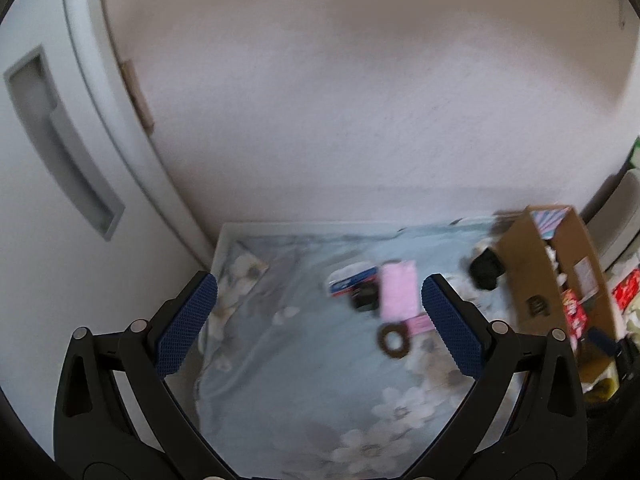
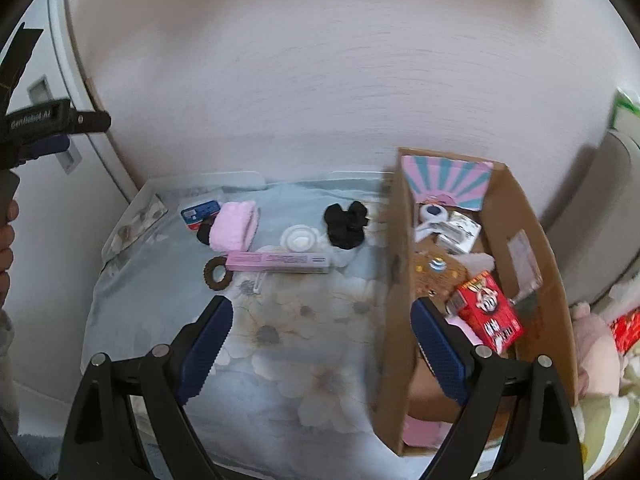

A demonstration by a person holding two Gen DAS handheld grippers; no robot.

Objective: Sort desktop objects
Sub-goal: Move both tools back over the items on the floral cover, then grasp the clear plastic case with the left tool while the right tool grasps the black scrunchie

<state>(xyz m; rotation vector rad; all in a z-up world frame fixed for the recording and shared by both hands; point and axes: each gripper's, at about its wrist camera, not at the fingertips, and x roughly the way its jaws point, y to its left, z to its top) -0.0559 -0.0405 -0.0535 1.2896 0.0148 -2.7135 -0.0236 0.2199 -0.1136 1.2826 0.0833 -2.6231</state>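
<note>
Both your left gripper (image 1: 318,324) and right gripper (image 2: 322,350) gape wide, empty. The pink pouch (image 2: 234,227) looks soft, light; pinch its middle.

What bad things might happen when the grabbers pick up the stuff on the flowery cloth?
1. The long pink box touches the brown ring, so grabbing one may drag the other.
2. The cardboard box looks crowded, and the red carton leans inside, so new things might not settle.
3. The open right gripper is close to the box wall and could bump it.
</note>
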